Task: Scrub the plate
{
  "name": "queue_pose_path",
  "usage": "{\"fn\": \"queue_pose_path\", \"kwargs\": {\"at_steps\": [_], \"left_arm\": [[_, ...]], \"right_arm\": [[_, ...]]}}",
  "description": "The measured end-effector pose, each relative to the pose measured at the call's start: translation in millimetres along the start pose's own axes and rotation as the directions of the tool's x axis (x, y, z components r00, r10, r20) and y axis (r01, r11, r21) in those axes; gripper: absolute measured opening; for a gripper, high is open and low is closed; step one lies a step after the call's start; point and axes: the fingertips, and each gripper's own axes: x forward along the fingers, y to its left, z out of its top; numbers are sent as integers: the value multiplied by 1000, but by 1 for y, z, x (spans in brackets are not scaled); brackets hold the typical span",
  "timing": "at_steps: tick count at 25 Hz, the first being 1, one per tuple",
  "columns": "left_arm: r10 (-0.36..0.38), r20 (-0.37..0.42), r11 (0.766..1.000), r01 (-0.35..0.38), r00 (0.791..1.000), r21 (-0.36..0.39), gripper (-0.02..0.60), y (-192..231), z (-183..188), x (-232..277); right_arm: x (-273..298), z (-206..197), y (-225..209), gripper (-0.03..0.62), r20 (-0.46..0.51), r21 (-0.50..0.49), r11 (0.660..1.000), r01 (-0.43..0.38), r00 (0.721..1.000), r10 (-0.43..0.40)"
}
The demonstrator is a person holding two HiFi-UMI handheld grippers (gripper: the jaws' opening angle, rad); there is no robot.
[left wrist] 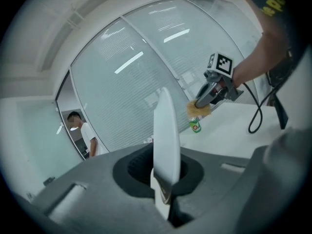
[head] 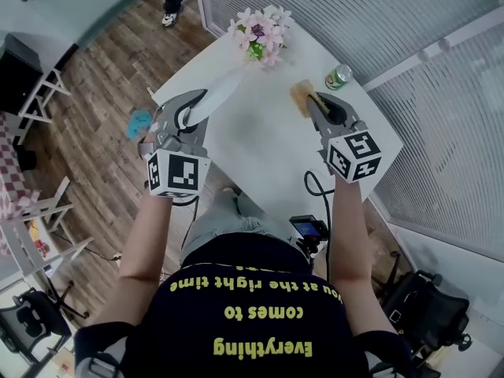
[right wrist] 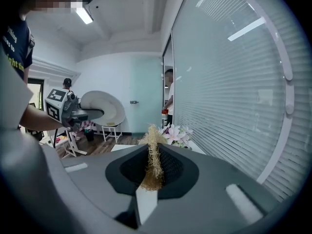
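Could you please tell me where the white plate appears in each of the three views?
Head view: plate, upper left of centre, in the left claw.
Left gripper view: centre, edge-on, clamped.
Right gripper view: left of centre, mid-height.
Shared landmark: the tan scrubber, visible in all three.

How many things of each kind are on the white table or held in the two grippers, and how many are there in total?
plate, held in the left gripper: 1
scrub pad, held in the right gripper: 1
green can, on the table: 1
bunch of flowers, on the table: 1
Total: 4
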Motion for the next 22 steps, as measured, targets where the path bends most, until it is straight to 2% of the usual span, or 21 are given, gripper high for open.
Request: {"fn": "queue_pose_path", "kwargs": {"at_steps": [4,8,18,22], "left_arm": [[11,9,989,-10,1000,-149,9,8,-9,-2],[34,30,961,-25,999,-276,9,21,-15,-7],[109,60,900,-73,992,-429,9,38,-23,-22],[116,58,893,-78,992,-443,9,39,-24,-23]], "right_arm": [[-4,7,-4,34,57,16,999,35,998,-36],[-9,18,-7,34,106,21,998,66,992,-67],[-18,41,-4,34,219,36,993,111,969,-116],[-22,50,-4,32,261,49,992,114,958,-123]]}}
